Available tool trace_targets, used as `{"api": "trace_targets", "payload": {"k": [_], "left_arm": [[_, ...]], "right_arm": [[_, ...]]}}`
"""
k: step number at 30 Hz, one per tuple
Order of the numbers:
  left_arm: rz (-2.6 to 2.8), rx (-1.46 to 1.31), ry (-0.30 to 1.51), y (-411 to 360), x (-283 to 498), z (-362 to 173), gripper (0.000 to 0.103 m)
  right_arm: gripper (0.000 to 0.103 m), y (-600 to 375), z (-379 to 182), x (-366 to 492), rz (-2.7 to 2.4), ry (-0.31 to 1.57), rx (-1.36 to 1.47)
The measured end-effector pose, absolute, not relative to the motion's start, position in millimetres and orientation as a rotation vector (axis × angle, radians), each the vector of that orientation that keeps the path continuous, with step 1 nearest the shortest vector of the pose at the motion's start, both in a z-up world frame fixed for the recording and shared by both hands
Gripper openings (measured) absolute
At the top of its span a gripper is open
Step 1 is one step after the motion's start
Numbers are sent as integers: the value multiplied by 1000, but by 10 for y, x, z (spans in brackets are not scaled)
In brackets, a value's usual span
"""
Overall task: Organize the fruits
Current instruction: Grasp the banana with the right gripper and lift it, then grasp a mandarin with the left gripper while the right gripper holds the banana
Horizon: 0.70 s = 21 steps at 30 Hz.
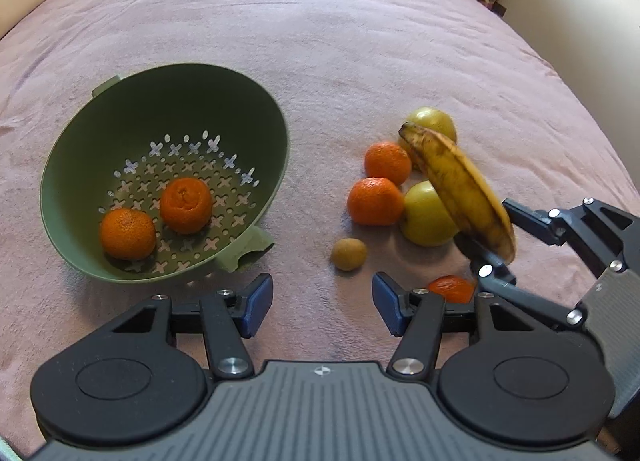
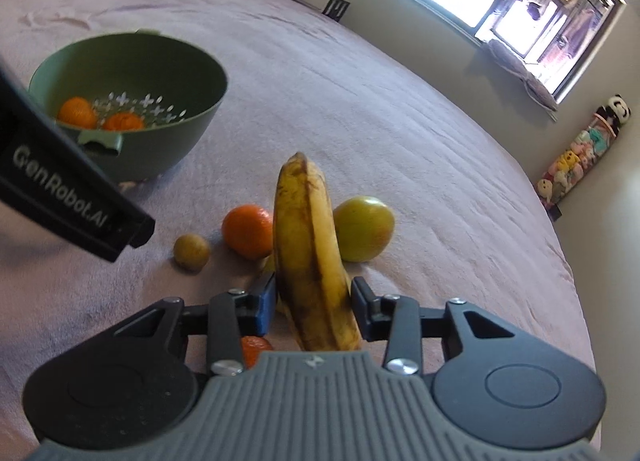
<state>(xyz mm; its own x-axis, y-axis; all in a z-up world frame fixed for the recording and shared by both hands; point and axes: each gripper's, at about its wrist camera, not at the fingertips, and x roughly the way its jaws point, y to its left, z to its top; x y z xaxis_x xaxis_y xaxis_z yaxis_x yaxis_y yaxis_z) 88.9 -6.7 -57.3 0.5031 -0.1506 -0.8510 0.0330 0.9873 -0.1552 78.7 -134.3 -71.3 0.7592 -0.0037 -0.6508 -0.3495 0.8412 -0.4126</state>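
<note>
You clamped right gripper (image 2: pixel 314 301) on banana (image 2: pixel 310 245) right of colander (image 1: pixel 160 101) | left gripper (image 1: pixel 322 303) gaped empty

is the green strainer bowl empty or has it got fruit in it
Not empty: the green perforated plastic strainer bowl holds two orange mandarins, resting on its holed bottom.

Left black two-finger gripper (image 1: pixel 322 303) tilted down, blue-padded jaws apart, empty. Right black two-finger gripper (image 2: pixel 314 303) clamped on spotted yellow banana (image 2: pixel 310 253), lifted.
</note>
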Motion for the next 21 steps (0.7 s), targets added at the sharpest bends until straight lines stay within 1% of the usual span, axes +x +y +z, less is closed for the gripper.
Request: {"api": "trace_targets", "payload": {"k": [6,12,16,21], "left_arm": [[-179,-139,1022,-162,861,-539,66],[-289,-134,1031,-333,832,-565,66],[-349,-164,1051,-423,834,-656,63],[-397,-151,1051,-592,892,-792,62]], "right_arm": [[35,-1614,-519,820,143,712,-330],[35,-2084,-337,837,106,816,-29],[35,-2514,-463,860,68,909,232],[35,-2812,-626,867,5,971,399]]}}
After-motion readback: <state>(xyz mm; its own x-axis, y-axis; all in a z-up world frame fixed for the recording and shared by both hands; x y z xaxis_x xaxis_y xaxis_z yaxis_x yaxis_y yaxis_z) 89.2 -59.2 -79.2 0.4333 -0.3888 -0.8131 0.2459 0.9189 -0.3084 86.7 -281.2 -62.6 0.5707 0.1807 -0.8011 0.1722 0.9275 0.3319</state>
